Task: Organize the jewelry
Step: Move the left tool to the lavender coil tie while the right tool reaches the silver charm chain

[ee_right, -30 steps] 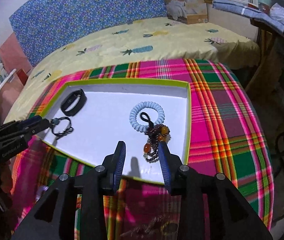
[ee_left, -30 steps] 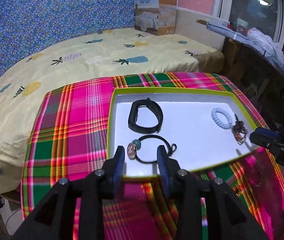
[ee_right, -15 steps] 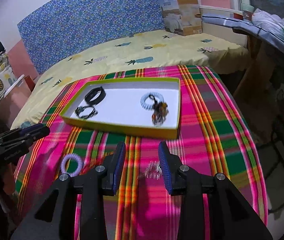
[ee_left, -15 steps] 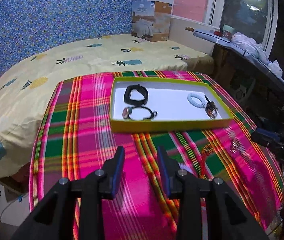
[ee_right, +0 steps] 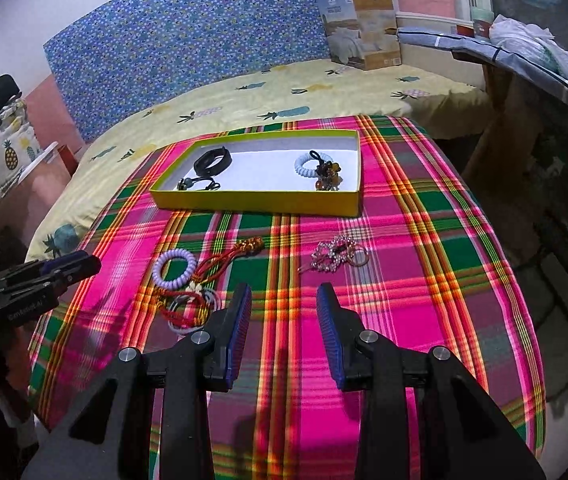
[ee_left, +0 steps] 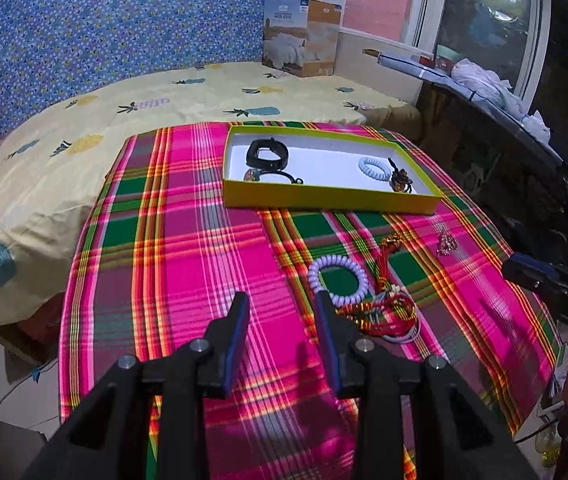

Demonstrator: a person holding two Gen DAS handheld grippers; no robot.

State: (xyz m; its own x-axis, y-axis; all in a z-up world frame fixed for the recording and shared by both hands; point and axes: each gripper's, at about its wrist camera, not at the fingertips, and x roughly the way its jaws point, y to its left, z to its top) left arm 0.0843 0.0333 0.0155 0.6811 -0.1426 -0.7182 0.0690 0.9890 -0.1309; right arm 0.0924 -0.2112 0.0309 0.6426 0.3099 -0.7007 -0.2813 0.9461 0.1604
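Note:
A yellow-green tray [ee_left: 324, 200] [ee_right: 251, 203] sits on the plaid cloth and holds a black band [ee_left: 266, 153] [ee_right: 212, 161], a black cord bracelet [ee_left: 279, 177], a pale blue coil bracelet [ee_left: 372, 167] [ee_right: 307, 165] and a beaded piece [ee_right: 328, 178]. In front of the tray lie a lilac coil bracelet [ee_left: 338, 280] [ee_right: 174, 268], red cord bracelets [ee_left: 388, 312] [ee_right: 199, 300] and a sparkly silver piece [ee_left: 446, 242] [ee_right: 334, 256]. My left gripper [ee_left: 281, 312] is open and empty just left of the lilac coil. My right gripper [ee_right: 284, 304] is open and empty, short of the silver piece.
The plaid cloth [ee_left: 171, 248] covers a small table beside a yellow pineapple bedspread [ee_left: 83, 128]. A cardboard box [ee_left: 304, 48] stands at the back of the bed. A dark shelf with clutter [ee_left: 504, 92] runs along the right.
Both grippers have pulled back from the tray toward the table's near side. The loose jewelry in front of the tray has come into view.

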